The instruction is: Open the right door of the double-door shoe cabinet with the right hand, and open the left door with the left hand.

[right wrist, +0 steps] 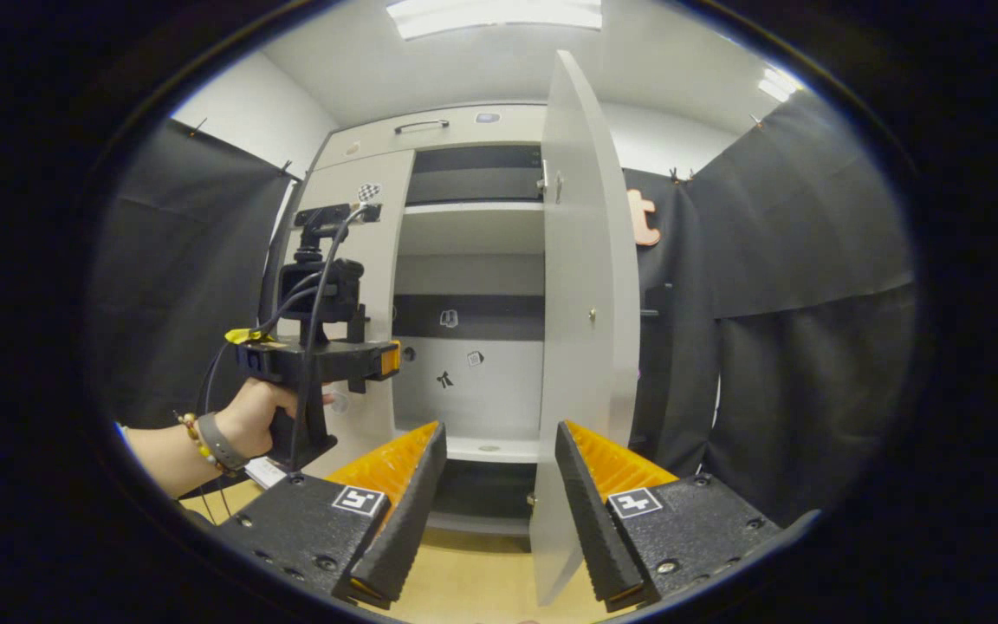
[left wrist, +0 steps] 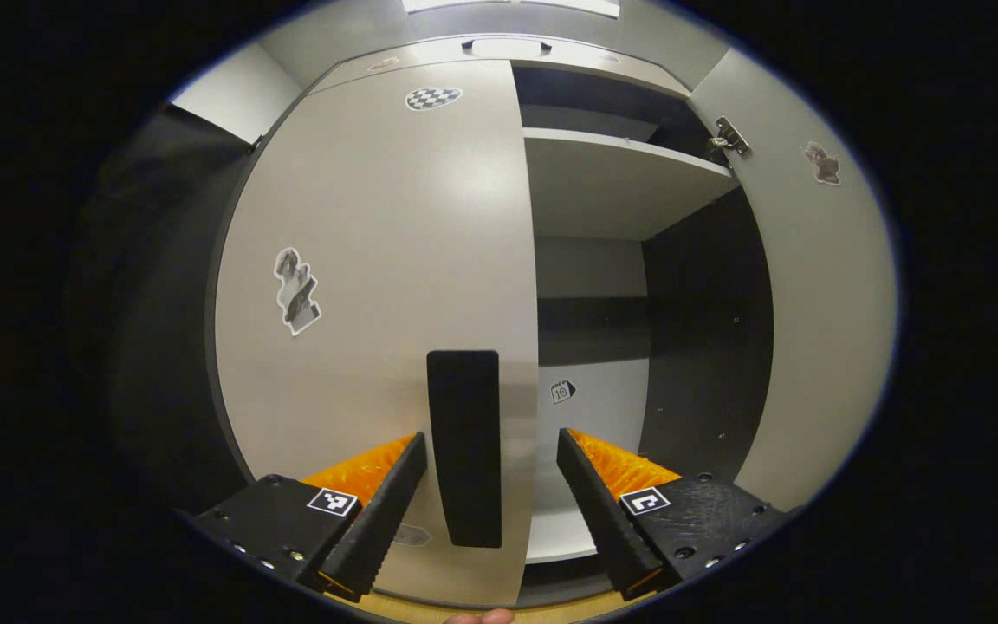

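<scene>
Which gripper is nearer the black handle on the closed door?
Left. The left gripper sits open right at the black handle; the right gripper is farther back, by the open right door.

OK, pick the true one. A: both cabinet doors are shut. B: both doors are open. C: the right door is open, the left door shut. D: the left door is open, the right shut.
C: the right door stands swung out, baring the shelves, while the left door lies flat and closed, its handle between the open left gripper's fingers.

Black cloth walls [right wrist: 802,260], white ceiling with bright light panel [right wrist: 490,13], pale wooden floor [right wrist: 473,581].
</scene>
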A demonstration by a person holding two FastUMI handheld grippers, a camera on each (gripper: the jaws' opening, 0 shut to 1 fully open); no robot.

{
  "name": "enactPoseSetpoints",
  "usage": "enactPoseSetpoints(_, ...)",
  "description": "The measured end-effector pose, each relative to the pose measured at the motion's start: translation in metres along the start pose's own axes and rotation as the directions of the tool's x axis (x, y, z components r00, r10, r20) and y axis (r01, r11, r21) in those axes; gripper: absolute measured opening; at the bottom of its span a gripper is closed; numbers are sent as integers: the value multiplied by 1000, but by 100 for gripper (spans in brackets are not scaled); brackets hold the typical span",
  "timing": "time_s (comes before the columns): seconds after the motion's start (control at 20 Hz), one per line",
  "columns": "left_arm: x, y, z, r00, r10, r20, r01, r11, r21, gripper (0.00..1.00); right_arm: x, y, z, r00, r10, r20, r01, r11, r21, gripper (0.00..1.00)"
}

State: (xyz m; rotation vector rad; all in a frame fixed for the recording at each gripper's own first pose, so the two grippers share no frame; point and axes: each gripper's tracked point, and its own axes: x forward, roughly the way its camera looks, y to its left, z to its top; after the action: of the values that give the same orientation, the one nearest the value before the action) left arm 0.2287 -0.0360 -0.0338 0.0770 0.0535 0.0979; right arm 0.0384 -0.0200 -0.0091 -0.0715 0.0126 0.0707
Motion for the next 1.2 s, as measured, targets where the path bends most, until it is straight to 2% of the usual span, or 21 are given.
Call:
enactPoseSetpoints(0.3,0,3,-1,1000,22,1,-22,1000,5,92,4,4,4,1000,22,21,-22,1000,1,82)
enactPoseSetpoints(0.65,1,5,-2,999,37,1,-37,999,5,91,4,7,5,999,34,28,-34,999,-3,79)
enactPoseSetpoints(0.7,0,6,-1,999,37,4,-37,999,-1,88,3,7,6,999,36,30,-36,999,-3,82)
enactPoseSetpoints(0.75,1,5,-1,1000,28,0,-28,1000,-1,74,3,7,6,999,36,31,-36,999,-3,79)
enactPoseSetpoints(0.8,0,4,-1,1000,23,-4,-23,1000,5,80,4,7,6,999,36,32,-36,999,-4,79)
enactPoseSetpoints(0.85,-3,2,-1,1000,13,-7,-13,1000,10,78,4,6,5,999,35,32,-35,999,-3,80)
enactPoseSetpoints(1.0,-6,-2,-2,1000,-22,-2,22,1000,-22,55,3,8,6,999,40,32,-40,999,-2,80)
enactPoseSetpoints(1.05,2,4,-1,1000,-7,6,7,1000,-29,54,2,9,7,998,42,37,-42,999,-2,82)
enactPoseSetpoints(1.1,-16,10,-1,1000,-15,-11,14,997,-75,49,2,10,8,998,44,41,-44,999,-5,80)
enactPoseSetpoints(1.15,-9,7,-2,1000,-13,11,14,997,-82,34,3,12,10,998,46,42,-46,999,-8,79)
enactPoseSetpoints(1.2,-7,6,-5,1000,-13,-1,13,999,-43,19,2,13,10,998,49,43,-49,999,-10,79)
